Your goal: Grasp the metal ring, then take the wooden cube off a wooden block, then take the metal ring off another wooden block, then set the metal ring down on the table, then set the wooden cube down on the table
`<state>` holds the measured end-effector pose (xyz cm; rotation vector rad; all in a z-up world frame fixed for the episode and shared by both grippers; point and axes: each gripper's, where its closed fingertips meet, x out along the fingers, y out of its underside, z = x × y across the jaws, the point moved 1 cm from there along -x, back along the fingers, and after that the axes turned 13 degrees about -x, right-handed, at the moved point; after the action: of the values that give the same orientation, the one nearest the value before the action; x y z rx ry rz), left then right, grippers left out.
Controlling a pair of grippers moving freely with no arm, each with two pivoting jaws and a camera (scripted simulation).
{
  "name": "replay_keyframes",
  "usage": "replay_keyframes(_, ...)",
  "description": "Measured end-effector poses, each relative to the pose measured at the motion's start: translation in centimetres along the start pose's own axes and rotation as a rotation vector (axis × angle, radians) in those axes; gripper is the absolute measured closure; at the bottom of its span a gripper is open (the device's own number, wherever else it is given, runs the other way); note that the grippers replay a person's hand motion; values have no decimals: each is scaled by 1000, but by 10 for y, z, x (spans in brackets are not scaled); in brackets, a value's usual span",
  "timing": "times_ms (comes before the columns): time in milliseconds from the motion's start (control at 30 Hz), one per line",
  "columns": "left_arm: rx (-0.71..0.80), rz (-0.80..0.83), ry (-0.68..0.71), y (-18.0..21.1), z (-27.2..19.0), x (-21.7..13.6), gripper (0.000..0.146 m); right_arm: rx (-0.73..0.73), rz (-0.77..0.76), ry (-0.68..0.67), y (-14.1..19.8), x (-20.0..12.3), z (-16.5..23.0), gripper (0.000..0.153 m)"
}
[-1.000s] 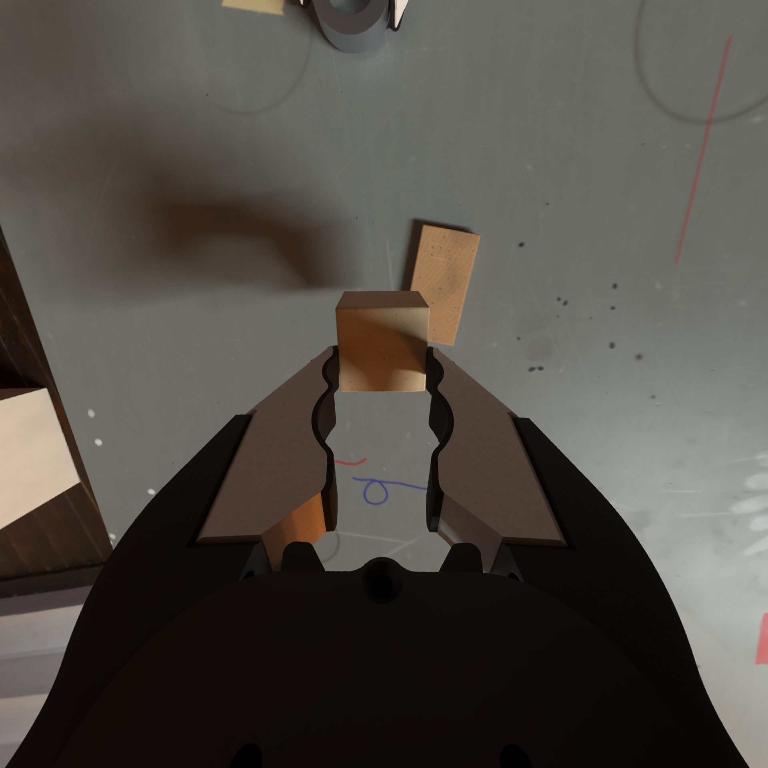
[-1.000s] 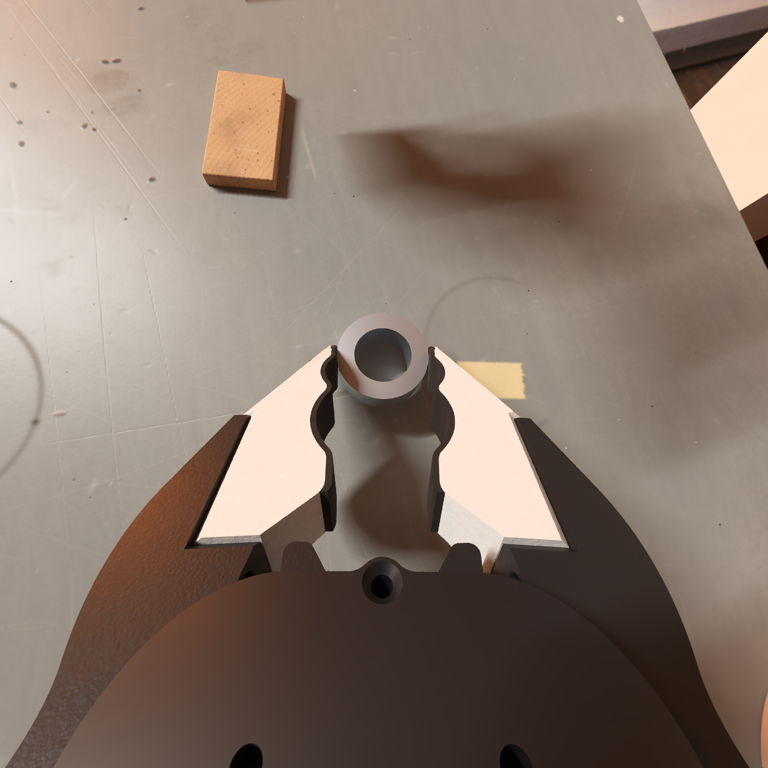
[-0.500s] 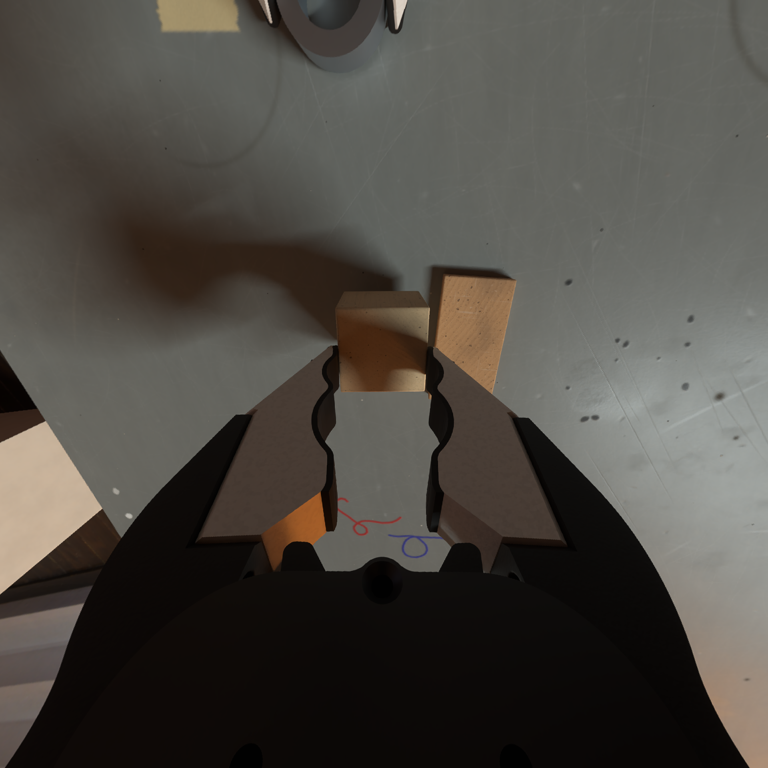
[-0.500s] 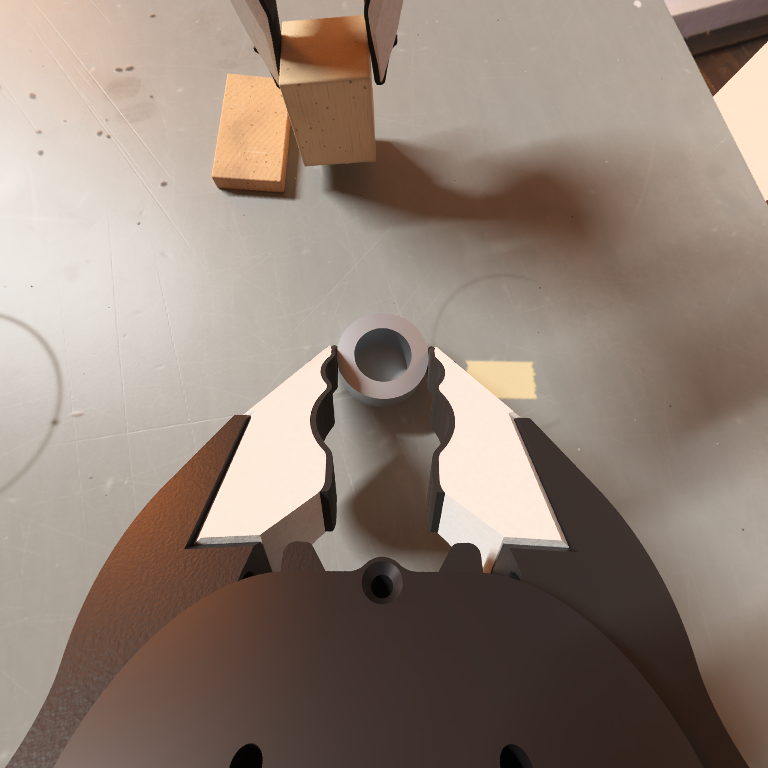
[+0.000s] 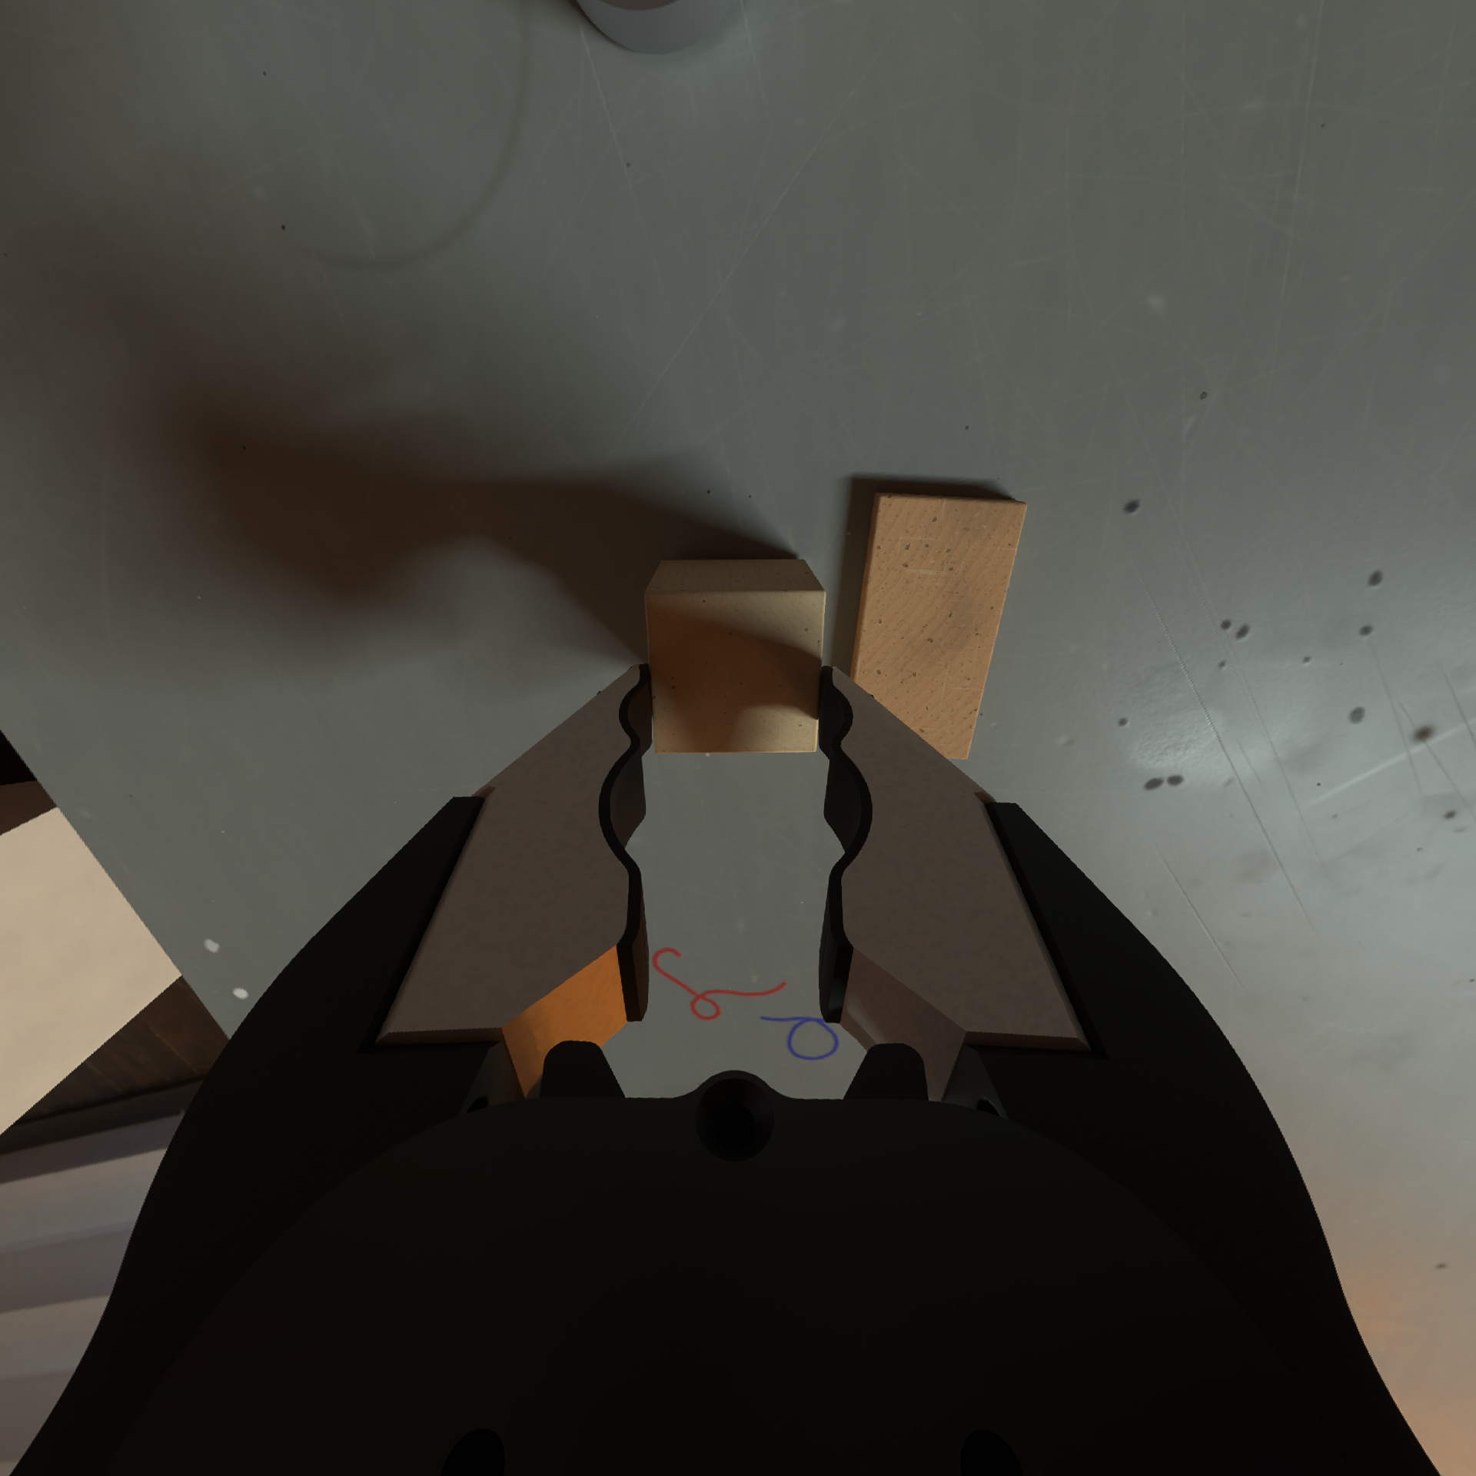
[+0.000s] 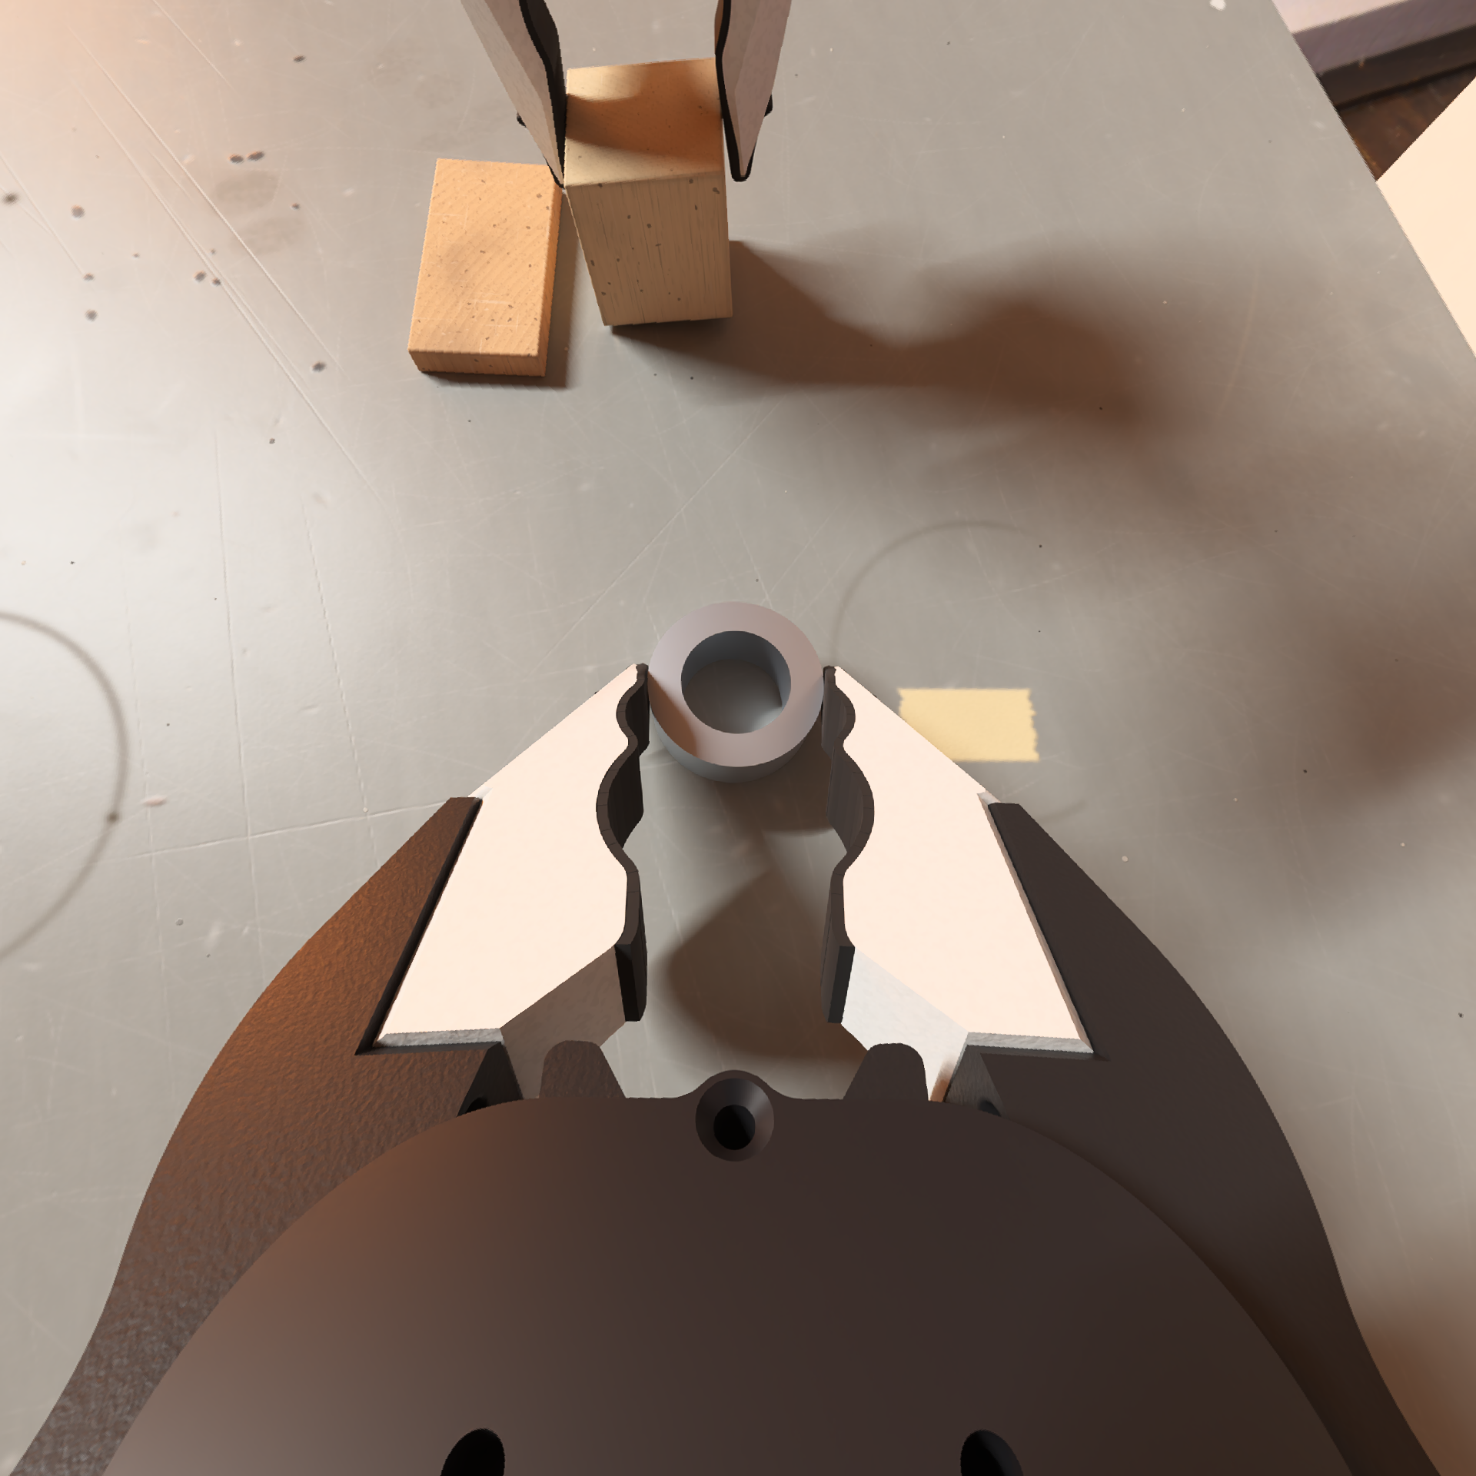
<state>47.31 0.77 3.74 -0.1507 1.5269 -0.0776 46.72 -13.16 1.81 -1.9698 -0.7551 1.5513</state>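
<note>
My left gripper (image 5: 735,679) is shut on the wooden cube (image 5: 735,639). The cube's base is at or just above the grey table (image 5: 1038,240), right beside a flat wooden block (image 5: 934,623). The right wrist view shows this cube (image 6: 651,232) between the left gripper's fingers (image 6: 519,72), next to the flat block (image 6: 483,267). My right gripper (image 6: 735,679) is shut on the grey metal ring (image 6: 735,755) and holds it low over the table (image 6: 319,559). The ring's edge shows at the top of the left wrist view (image 5: 655,24).
A yellow tape patch (image 6: 966,723) lies right of the ring. Red and blue pen scribbles (image 5: 711,990) mark the table under my left gripper. A pale box (image 5: 64,958) stands off the table's left edge, also at right in the right wrist view (image 6: 1438,240).
My left gripper has come down with the cube beside the flat block, and its shadow now meets the cube. In the right wrist view the cube and block have drawn closer. The ring stays gripped.
</note>
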Motion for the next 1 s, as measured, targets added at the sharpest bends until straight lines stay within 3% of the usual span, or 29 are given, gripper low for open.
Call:
replay_keyframes(267, 13, 10, -10, 4, 0, 0, 104, 6, 32, -20, 3, 1, 1, 109)
replay_keyframes(333, 9, 13, -21, 6, -1, 0, 87, 6, 31, -24, 3, 1, 1, 108)
replay_keyframes(533, -25, -54, -67, 6, -3, -27, 80, -12, -39, 28, -14, -7, 2, 93)
replay_keyframes(633, -44, -185, -126, 3, -6, -66, 81, -46, -38, 107, -29, -17, -4, 87)
replay_keyframes(800, -159, -540, -278, 18, -20, -167, 84, -134, -112, 256, -82, -42, -11, 84)
replay_keyframes(1000, -531, -809, -411, 122, -45, -263, 67, -211, -76, 502, -143, -74, -22, 81)
